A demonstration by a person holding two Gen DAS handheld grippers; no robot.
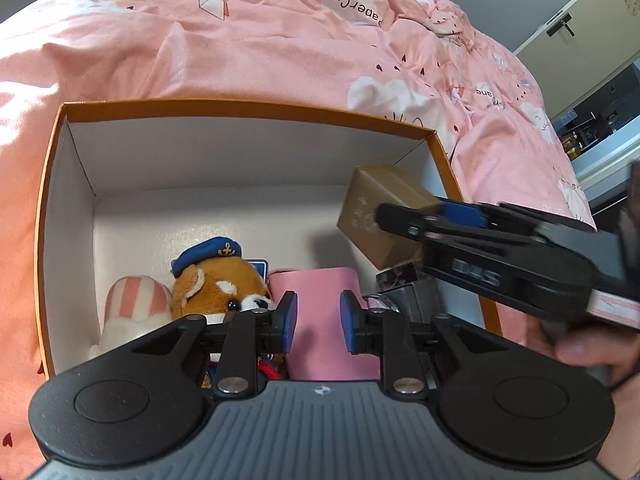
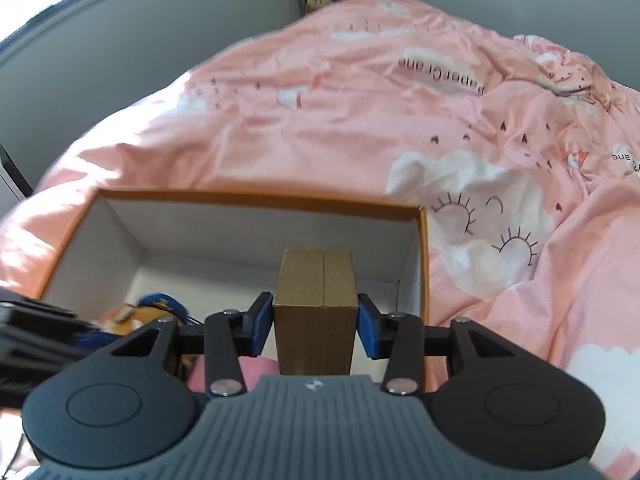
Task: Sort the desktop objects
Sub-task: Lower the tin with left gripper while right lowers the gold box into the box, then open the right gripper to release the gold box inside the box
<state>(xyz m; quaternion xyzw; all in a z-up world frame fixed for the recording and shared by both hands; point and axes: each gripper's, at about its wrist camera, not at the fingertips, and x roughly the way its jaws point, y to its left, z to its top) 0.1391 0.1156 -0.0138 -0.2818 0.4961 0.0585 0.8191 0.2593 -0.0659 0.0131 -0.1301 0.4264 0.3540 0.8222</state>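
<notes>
An orange cardboard box (image 1: 248, 109) with a white inside stands on a pink bedspread. In it lie a plush animal (image 1: 224, 284) with a blue sailor cap, a pink-and-white striped plush piece (image 1: 136, 300) and a pink box (image 1: 324, 300). My left gripper (image 1: 319, 320) hovers over the pink box, open, with nothing pressed between its blue pads. My right gripper (image 2: 315, 326) is shut on a small gold-brown carton (image 2: 316, 304) and holds it over the orange box's (image 2: 256, 198) right part. The left wrist view shows that carton (image 1: 372, 208) tilted above the box's right corner.
The pink bedspread (image 2: 360, 120) with cloud and crane prints surrounds the box on all sides. A dark patterned item (image 1: 396, 276) lies under the carton near the box's right wall. A hand (image 1: 592, 356) holds the right gripper. Grey walls lie beyond the bed.
</notes>
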